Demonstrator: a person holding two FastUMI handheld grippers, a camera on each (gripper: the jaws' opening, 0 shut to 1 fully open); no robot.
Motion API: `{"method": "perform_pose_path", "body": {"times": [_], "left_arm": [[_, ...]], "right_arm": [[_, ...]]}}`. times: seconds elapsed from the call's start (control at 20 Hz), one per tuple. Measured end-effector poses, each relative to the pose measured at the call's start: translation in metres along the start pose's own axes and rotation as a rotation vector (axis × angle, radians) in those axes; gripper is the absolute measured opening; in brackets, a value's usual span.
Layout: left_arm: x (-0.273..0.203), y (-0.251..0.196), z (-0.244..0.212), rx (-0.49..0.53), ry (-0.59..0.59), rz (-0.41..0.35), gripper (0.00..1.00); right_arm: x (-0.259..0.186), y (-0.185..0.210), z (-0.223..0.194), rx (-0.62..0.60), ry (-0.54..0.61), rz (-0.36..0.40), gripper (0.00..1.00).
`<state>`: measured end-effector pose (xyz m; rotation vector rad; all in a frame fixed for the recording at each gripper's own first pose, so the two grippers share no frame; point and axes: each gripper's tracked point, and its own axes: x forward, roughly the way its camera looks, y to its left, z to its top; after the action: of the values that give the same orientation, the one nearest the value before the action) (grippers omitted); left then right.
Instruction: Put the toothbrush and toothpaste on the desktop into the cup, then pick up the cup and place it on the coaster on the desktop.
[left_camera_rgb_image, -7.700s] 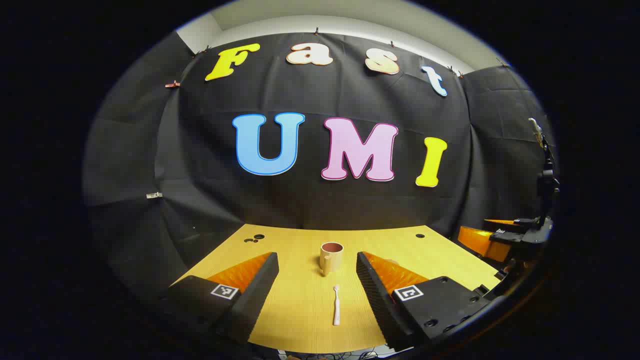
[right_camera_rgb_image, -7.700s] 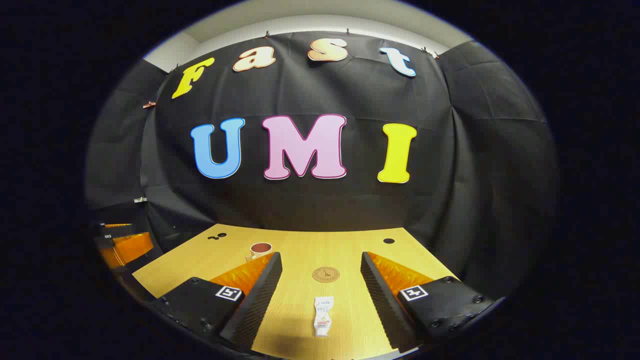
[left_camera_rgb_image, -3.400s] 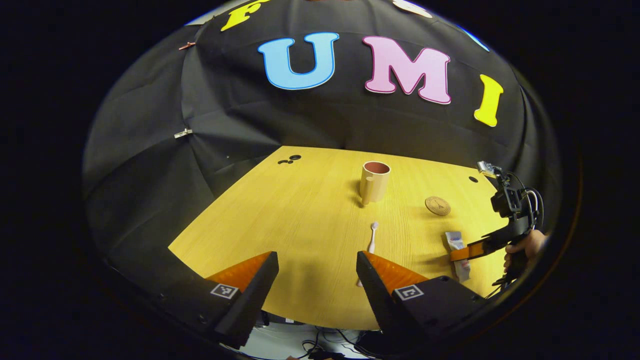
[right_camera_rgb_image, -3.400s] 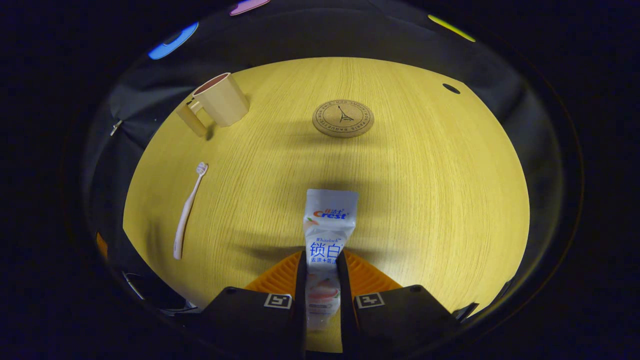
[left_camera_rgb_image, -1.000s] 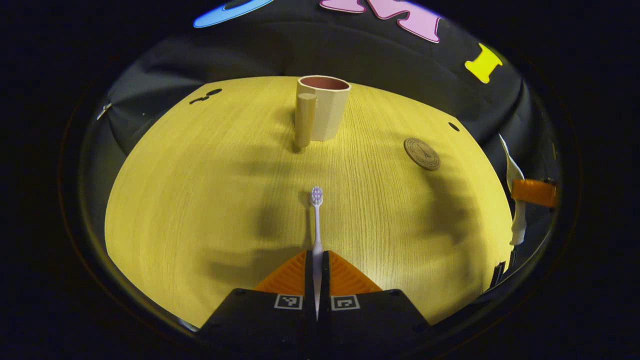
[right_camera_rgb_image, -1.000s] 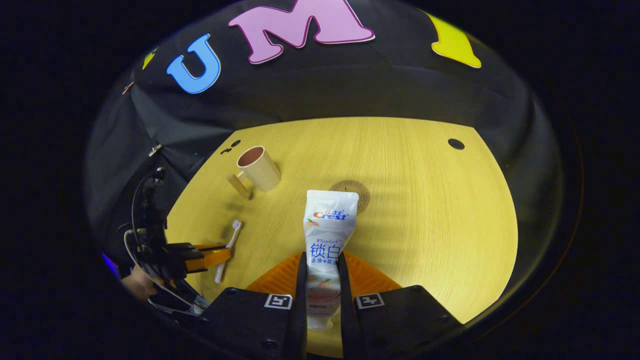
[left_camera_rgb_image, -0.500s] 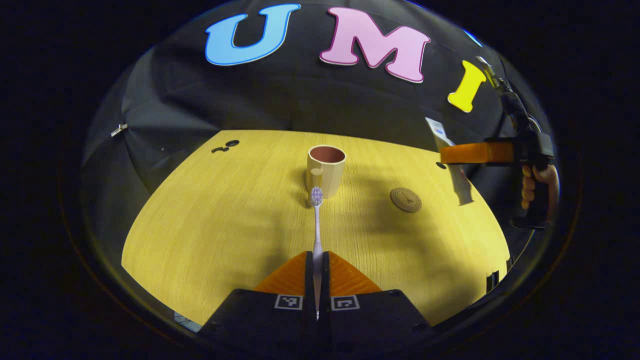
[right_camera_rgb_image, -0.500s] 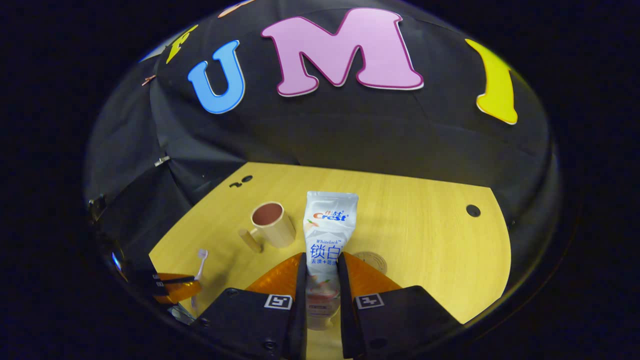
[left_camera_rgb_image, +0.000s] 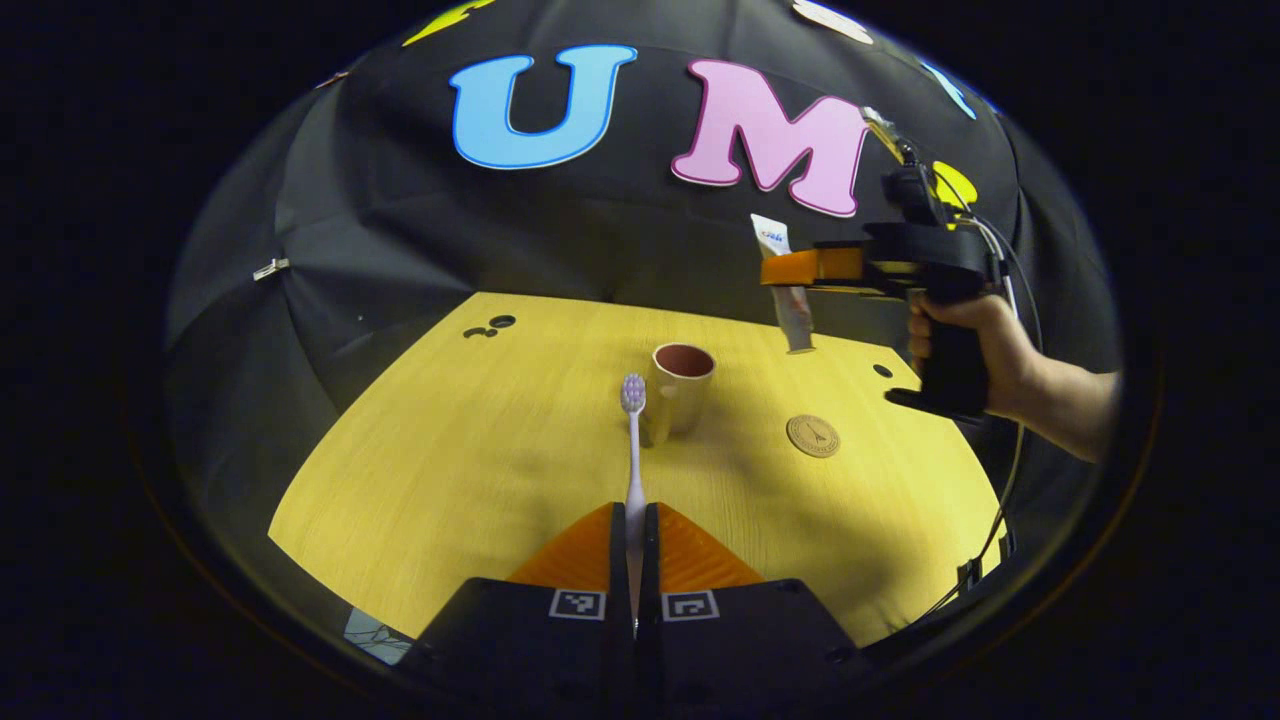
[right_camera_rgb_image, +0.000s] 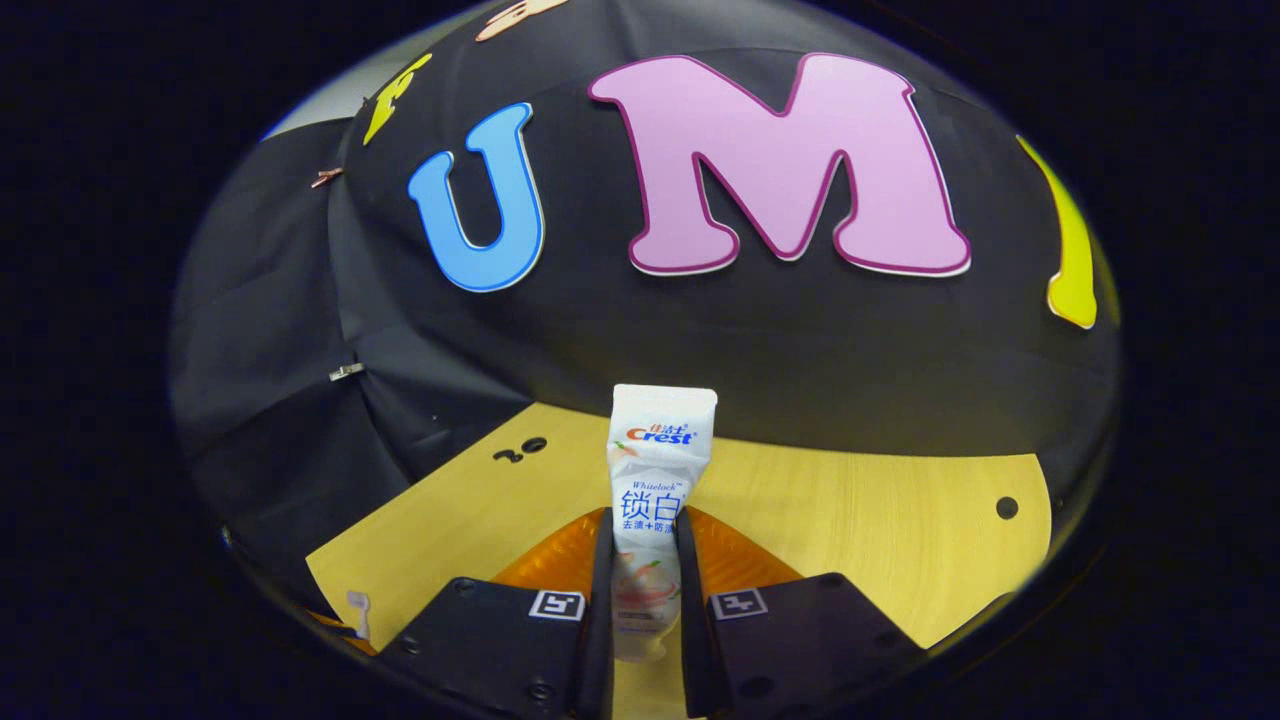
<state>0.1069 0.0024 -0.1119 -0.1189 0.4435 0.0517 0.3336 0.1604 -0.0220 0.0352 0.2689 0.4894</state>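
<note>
Toothbrush (left_camera_rgb_image: 633, 450) pinched in left gripper (left_camera_rgb_image: 634, 530) — cup (left_camera_rgb_image: 681, 386) just beyond.

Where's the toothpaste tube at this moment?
In the left gripper view the toothpaste tube hangs clamped in the right tongs, in the air above the desk, up and to the right of the cup, with the coaster below it.

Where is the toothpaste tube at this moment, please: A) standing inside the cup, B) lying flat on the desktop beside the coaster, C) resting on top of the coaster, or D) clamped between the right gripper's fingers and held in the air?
D: the right gripper has both fingers pressed on the toothpaste tube, and the left gripper view shows it held above the desktop, right of the cup.
</note>
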Motion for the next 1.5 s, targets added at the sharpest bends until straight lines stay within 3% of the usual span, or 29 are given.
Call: {"method": "perform_pose_path", "body": {"times": [0.05, 0.1, 0.2, 0.25, 0.3, 0.45, 0.75, 0.85, 0.95, 1.0, 1.05, 1.1, 1.15, 1.3, 1.35, 1.4, 1.45, 1.5], "left_arm": [[-0.004, 0.004, 0.008, -0.017, -0.016, -0.004, 0.11], [-0.01, 0.008, 0.012, -0.033, -0.034, -0.007, 0.06], [-0.014, 0.021, 0.025, -0.073, -0.068, -0.002, 0.06], [-0.014, 0.027, 0.031, -0.096, -0.087, -0.004, 0.11], [-0.013, 0.031, 0.034, -0.12, -0.1, -0.006, 0.06], [-0.01, 0.049, 0.043, -0.165, -0.133, 0.014, 0.06], [-0.016, 0.072, 0.041, -0.105, -0.179, 0.046, 0.06], [-0.014, 0.072, 0.039, -0.111, -0.175, 0.037, 0.11], [-0.01, 0.071, 0.04, -0.115, -0.178, 0.023, 0.06], [-0.006, 0.069, 0.038, -0.113, -0.175, 0.012, 0.06], [-0.004, 0.067, 0.037, -0.112, -0.17, 0.007, 0.11], [-0.002, 0.065, 0.037, -0.11, -0.168, -0.002, 0.06], [-0.001, 0.062, 0.037, -0.107, -0.168, -0.01, 0.06], [0.004, 0.056, 0.034, -0.088, -0.156, -0.018, 0.06], [0.005, 0.053, 0.033, -0.083, -0.153, -0.021, 0.06], [0.005, 0.051, 0.031, -0.081, -0.153, -0.024, 0.06], [0.006, 0.049, 0.03, -0.083, -0.152, -0.025, 0.11], [0.007, 0.046, 0.029, -0.089, -0.152, -0.029, 0.06]], "right_arm": [[0.012, 0.005, 0.004, -0.004, -0.015, 0.002, 0.3], [0.023, 0.01, 0.006, -0.009, -0.03, 0.0, 0.3], [0.041, 0.018, 0.003, -0.015, -0.049, -0.011, 0.3], [0.051, 0.024, -0.001, -0.024, -0.057, -0.007, 0.3], [0.059, 0.028, -0.004, -0.038, -0.068, -0.008, 0.31], [0.079, 0.041, -0.012, -0.069, -0.115, 0.003, 0.31], [0.103, 0.039, -0.035, -0.119, -0.176, -0.028, 0.31], [0.106, 0.034, -0.049, -0.104, -0.163, -0.041, 0.31], [0.109, 0.029, -0.061, -0.103, -0.157, -0.059, 0.25], [0.11, 0.028, -0.066, -0.102, -0.152, -0.062, 0.31], [0.109, 0.027, -0.071, -0.105, -0.145, -0.064, 0.27], [0.109, 0.026, -0.076, -0.108, -0.144, -0.07, 0.4], [0.108, 0.026, -0.078, -0.103, -0.146, -0.071, 0.36], [0.104, 0.026, -0.098, -0.099, -0.106, -0.077, 0.49], [0.099, 0.028, -0.1, -0.094, -0.099, -0.069, 0.48], [0.096, 0.028, -0.1, -0.089, -0.101, -0.064, 0.63], [0.091, 0.03, -0.096, -0.083, -0.112, -0.058, 0.67], [0.087, 0.03, -0.09, -0.076, -0.119, -0.055, 0.84]]}}
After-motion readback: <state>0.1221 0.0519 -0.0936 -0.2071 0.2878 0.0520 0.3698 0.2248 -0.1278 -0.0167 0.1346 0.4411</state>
